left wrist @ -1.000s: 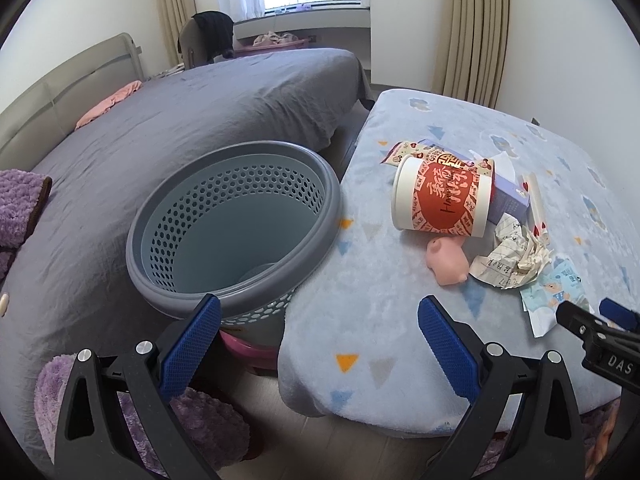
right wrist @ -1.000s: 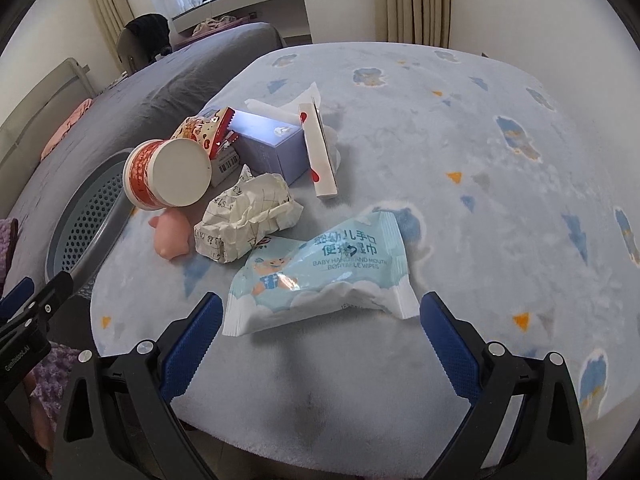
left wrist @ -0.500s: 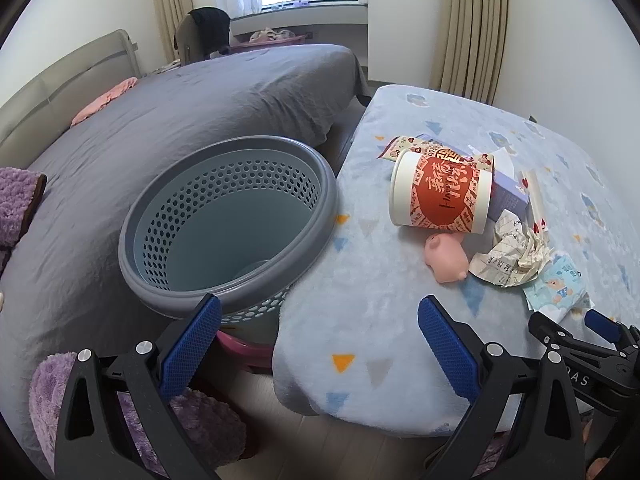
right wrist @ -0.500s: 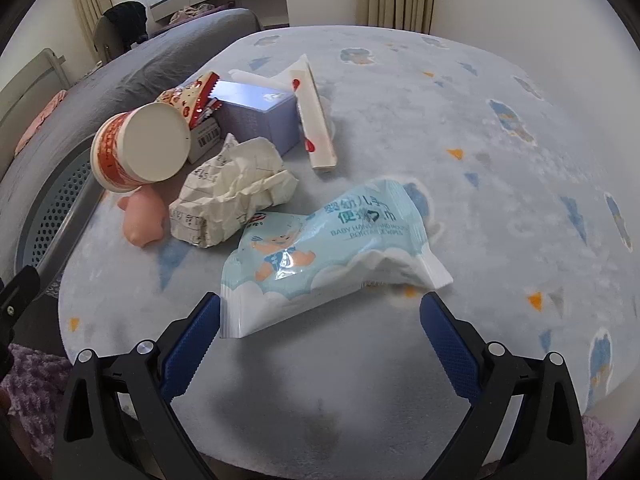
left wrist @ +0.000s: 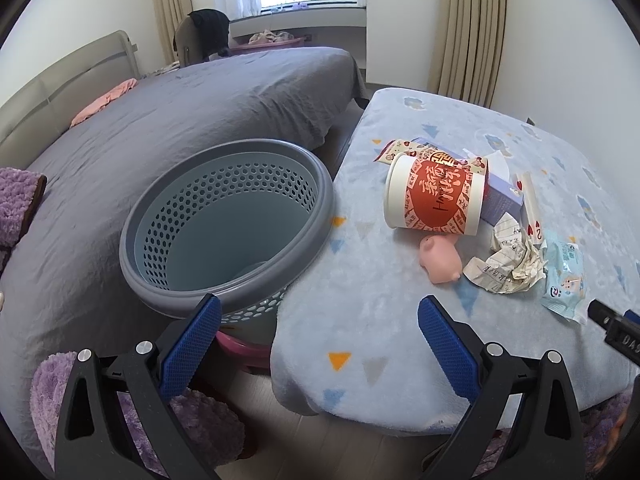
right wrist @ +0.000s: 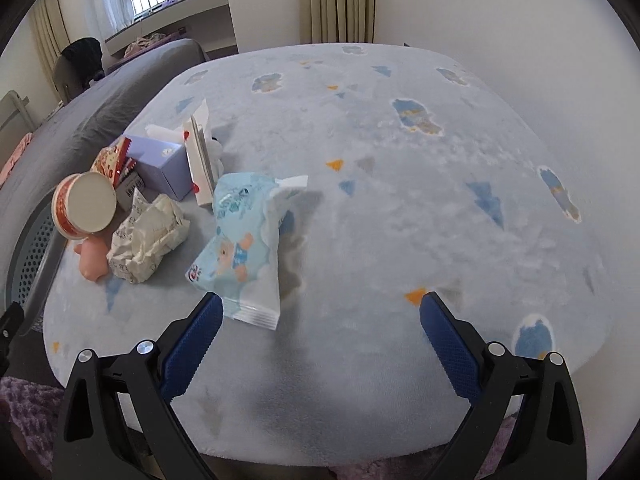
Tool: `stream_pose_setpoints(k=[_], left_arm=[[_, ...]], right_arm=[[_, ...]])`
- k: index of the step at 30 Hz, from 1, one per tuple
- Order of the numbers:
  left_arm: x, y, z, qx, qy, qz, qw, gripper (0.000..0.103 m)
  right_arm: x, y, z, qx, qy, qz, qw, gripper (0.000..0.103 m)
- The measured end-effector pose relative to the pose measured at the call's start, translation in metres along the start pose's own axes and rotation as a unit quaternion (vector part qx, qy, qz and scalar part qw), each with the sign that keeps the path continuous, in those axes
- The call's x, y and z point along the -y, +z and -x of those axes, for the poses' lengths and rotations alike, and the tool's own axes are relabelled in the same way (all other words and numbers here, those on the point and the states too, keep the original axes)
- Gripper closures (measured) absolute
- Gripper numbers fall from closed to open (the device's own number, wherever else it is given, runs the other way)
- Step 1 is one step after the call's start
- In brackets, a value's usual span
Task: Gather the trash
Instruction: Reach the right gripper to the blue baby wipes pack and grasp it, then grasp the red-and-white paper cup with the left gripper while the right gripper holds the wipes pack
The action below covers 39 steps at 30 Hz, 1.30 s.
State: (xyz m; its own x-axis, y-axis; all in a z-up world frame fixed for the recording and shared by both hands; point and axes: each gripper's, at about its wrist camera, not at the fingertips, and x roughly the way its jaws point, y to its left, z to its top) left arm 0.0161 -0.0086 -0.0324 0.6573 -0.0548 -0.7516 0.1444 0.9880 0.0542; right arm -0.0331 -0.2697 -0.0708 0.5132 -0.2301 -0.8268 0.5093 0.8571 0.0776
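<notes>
A grey perforated basket [left wrist: 224, 224] stands between the bed and the table, holding nothing I can see. On the table lie a red-and-white paper cup [left wrist: 434, 200] on its side, a pink pig toy [left wrist: 440, 260], crumpled paper [left wrist: 508, 264] and a light blue wipes pack [left wrist: 564, 276]. My left gripper [left wrist: 316, 340] hovers open over the table's near edge. My right gripper [right wrist: 320, 336] is open too, and the wipes pack [right wrist: 244, 248] lies just ahead of its left finger. The cup [right wrist: 84, 206], the crumpled paper [right wrist: 148, 240] and the pig [right wrist: 94, 258] sit left of the pack.
A purple tissue box [right wrist: 160, 164], a snack wrapper [right wrist: 114, 160] and a flat white sleeve [right wrist: 200, 160] lie behind the trash. The table cover [right wrist: 400, 200] is bare to the right. A grey bed [left wrist: 160, 120] is at the left, purple slippers [left wrist: 200, 428] on the floor.
The right gripper has swung right, so the wipes pack now lies near its left finger instead of centred. The left view shifted slightly; the right gripper's tip sits lower right in it.
</notes>
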Motion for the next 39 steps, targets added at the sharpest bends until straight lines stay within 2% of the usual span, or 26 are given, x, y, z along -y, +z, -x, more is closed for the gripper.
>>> stream_pose_setpoints(k=[3,7,11,16,20,22,23,25,27,29,30,39], left_arm=[[0.001,0.000,-0.001,-0.001,0.000,-0.003,1.0000,0.006],[0.001,0.000,0.000,0.000,0.001,-0.002,1.0000,0.006],[0.000,0.000,-0.002,-0.002,0.000,0.001,1.0000,0.006],[-0.002,0.001,-0.007,-0.007,0.001,0.001,1.0000,0.006],[-0.001,0.001,-0.013,-0.014,-0.001,0.001,0.9999,0.006],[0.001,0.001,-0.015,-0.017,-0.004,-0.003,0.9998,0.006],[0.003,0.002,-0.016,-0.018,-0.005,-0.005,0.9998,0.006],[0.006,0.003,-0.018,-0.019,-0.012,-0.011,0.9997,0.006],[0.009,0.003,-0.018,-0.018,-0.016,-0.014,0.9996,0.006],[0.013,0.005,-0.019,-0.016,-0.018,-0.020,0.9995,0.006],[0.014,0.006,-0.019,-0.016,-0.021,-0.021,0.9994,0.006],[0.028,0.040,-0.023,-0.006,-0.084,-0.037,0.9958,0.006]], right_arm=[[-0.007,0.010,0.004,0.013,0.016,0.007,1.000,0.008],[-0.021,0.029,-0.011,0.008,0.033,0.016,0.999,0.008],[-0.033,0.040,-0.034,-0.009,0.023,0.026,0.999,0.009],[-0.034,0.039,-0.058,-0.034,0.018,0.025,0.999,0.009],[-0.033,0.037,-0.064,-0.038,0.034,0.022,0.998,0.010],[-0.035,0.037,-0.065,-0.038,0.042,0.028,0.998,0.016],[-0.036,0.036,-0.065,-0.039,0.045,0.032,0.998,0.026],[-0.037,0.036,-0.063,-0.036,0.054,0.034,0.997,0.031],[-0.037,0.036,-0.061,-0.035,0.066,0.032,0.997,0.048],[-0.034,0.036,-0.059,-0.035,0.077,0.027,0.996,0.050],[-0.033,0.036,-0.057,-0.033,0.084,0.024,0.996,0.055],[-0.011,0.036,-0.035,-0.005,0.109,-0.003,0.994,0.055]])
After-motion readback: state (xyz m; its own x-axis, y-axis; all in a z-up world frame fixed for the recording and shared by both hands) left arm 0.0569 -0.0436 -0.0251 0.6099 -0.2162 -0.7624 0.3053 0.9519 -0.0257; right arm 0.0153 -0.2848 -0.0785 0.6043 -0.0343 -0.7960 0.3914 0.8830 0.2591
